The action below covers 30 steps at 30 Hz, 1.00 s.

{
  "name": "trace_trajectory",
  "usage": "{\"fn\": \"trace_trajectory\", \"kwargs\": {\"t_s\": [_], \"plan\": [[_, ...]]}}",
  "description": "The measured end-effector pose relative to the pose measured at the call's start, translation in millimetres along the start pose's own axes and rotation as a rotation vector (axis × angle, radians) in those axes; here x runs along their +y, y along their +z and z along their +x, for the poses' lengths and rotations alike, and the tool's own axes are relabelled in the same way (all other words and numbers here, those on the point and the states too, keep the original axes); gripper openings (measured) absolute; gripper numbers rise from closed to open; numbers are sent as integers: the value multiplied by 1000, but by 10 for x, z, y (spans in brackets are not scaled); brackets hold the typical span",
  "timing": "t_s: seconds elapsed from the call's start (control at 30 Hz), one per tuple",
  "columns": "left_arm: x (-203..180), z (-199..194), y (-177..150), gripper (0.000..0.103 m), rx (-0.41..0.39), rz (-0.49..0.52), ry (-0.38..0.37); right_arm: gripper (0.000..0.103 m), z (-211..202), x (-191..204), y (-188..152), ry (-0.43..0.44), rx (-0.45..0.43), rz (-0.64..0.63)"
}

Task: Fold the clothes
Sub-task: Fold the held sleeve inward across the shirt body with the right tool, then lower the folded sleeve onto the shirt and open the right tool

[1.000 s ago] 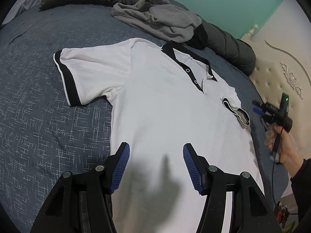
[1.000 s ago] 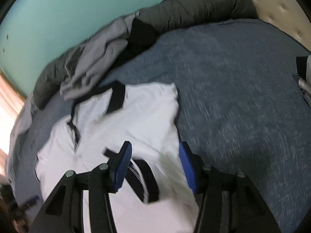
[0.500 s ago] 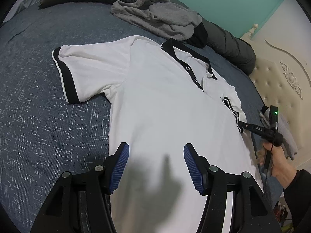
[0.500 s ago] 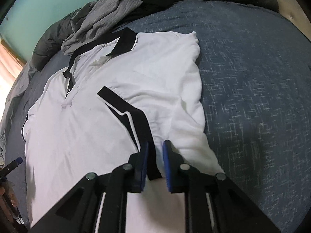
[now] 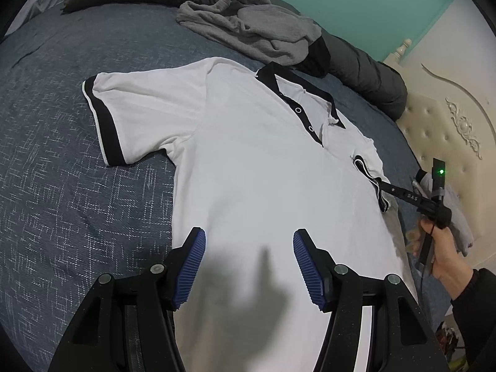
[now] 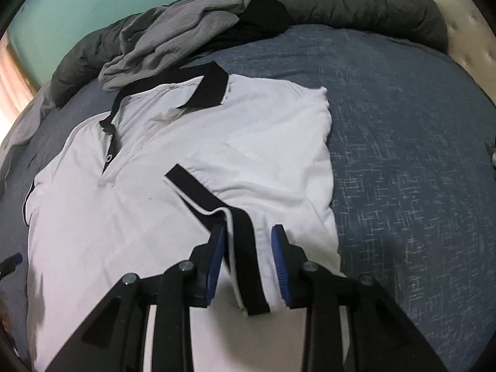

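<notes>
A white polo shirt (image 5: pixel 254 167) with a black collar (image 5: pixel 297 83) lies face up, spread across the dark blue patterned bed (image 5: pixel 62 186). One short sleeve (image 5: pixel 124 117) lies flat out to the side, its black cuff (image 5: pixel 105 124) resting on the cover. The other sleeve (image 6: pixel 263 167) is folded in over the chest, so its black cuff band (image 6: pixel 217 204) runs slantwise across the white cloth. The left hand-held gripper (image 5: pixel 248 266) hovers over the lower body of the shirt with its blue ribbed fingers (image 5: pixel 192 266) well apart and nothing between them; its shadow falls on the fabric beneath. The right hand-held gripper (image 6: pixel 248 260) sits over the folded sleeve, jaws opening, with the cuff band lying between them; the pads (image 6: pixel 280 266) stand a little clear of the cloth on both sides, not pressing it. From the left wrist view, a person's hand (image 5: pixel 440 251) in a dark sleeve grips the right tool's handle at the shirt's far edge. Beyond the collar lies a crumpled grey garment (image 5: pixel 251 24), partly over something black (image 5: pixel 319 55), and behind that a rolled dark grey duvet (image 5: pixel 365 74) runs along the teal wall (image 5: pixel 356 0). A cream tufted headboard (image 5: pixel 449 130) stands at the bed's end.
</notes>
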<state>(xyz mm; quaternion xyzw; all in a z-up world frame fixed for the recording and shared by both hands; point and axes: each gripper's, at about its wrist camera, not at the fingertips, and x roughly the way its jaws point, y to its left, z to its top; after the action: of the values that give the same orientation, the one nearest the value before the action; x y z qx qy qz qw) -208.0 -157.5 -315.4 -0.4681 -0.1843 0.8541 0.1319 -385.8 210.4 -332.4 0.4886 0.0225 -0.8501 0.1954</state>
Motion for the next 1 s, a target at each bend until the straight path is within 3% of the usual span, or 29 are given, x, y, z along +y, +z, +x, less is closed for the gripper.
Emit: {"fn": "trace_trajectory", "kwargs": {"t_s": [0.1,0.17,0.27,0.37,0.5,0.7,0.9,1.0], "plan": [[3,4,-2,63,1,-1,-1,29,42,-22,-14,9,9,-8],[5,8,-3,63,3,-2,-1,15,35,-19,-19,25,8,-22],[2,16,-6,63,7,0,-3,5,-47,14,-40,45,-9,-54],[-2,10,-1,63,6,1,-5,4,-143,82,-68,94,-10,-85],[-8,4,2,63,3,0,-4,3,-105,221,-121,134,62,-153],[-28,18,-1,63,8,1,-7,4,-28,257,-152,208,93,-130],[-23,24,2,63,11,-3,-10,7,-127,219,-110,171,68,-78],[-16,8,11,63,5,-6,-10,31,-291,245,-41,155,-2,-69]]}}
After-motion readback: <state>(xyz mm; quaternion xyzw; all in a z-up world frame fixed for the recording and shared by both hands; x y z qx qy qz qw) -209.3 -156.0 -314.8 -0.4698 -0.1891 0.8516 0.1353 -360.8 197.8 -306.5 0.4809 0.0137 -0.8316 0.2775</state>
